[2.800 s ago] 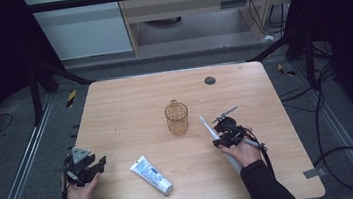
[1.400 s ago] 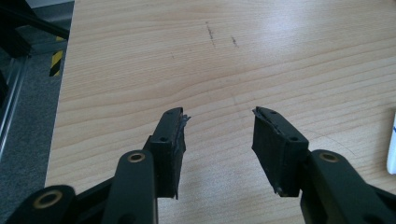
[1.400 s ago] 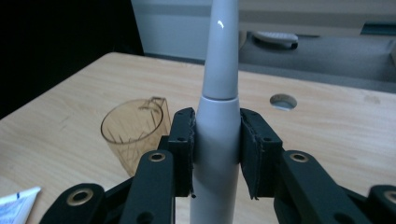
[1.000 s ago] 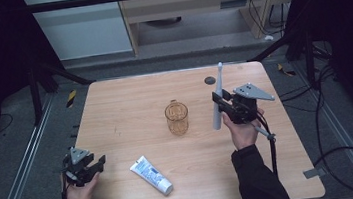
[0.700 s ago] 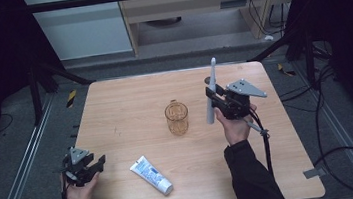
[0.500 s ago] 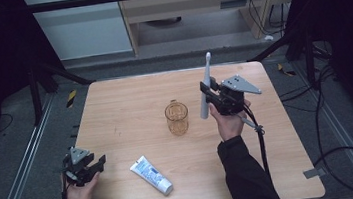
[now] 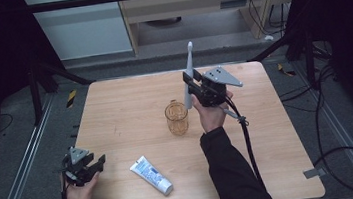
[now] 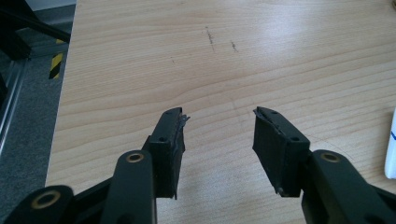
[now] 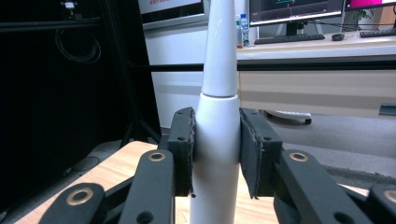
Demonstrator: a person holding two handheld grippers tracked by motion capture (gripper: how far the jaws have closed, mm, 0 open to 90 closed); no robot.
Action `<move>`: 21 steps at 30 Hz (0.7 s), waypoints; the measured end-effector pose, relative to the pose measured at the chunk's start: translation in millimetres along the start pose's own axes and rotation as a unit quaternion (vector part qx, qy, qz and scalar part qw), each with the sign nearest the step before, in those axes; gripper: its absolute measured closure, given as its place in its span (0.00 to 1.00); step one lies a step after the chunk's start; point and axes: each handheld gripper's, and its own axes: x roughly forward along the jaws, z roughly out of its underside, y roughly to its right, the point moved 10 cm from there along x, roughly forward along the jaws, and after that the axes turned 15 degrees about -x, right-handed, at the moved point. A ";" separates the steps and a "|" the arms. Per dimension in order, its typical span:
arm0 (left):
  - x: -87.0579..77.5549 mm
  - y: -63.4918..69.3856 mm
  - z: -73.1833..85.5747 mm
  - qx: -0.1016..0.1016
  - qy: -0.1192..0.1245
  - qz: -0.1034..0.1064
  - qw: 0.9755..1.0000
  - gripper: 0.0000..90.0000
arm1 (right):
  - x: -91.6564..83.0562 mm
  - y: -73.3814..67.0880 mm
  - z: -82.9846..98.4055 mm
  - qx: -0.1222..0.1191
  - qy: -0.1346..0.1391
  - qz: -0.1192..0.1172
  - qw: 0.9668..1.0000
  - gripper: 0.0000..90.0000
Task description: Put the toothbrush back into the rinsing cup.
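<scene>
Lifted leftward, toothbrush (image 7: 188, 78) stands clamped between right gripper (image 7: 194, 88) fingers (image 9: 181, 149).

Wooden table (image 7: 115, 111) on dark grey floor (image 7: 14, 148), black frame posts (image 7: 36, 80) around; beyond, a pale desk (image 9: 317, 46) with monitors (image 9: 294, 10) and keyboard (image 9: 286, 38).

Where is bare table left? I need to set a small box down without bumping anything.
The far left, between the table edge and the cup, is bare; so is the near right, beyond the right forearm. The centre is crowded: cup, raised toothbrush in the right claw, toothpaste tube near front.
</scene>
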 end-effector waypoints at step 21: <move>0.4 0.6 -0.3 0.002 0.001 0.001 1.000 0.58 | 27.9 -15.3 25.0 -0.004 -0.023 -0.011 1.000 0.75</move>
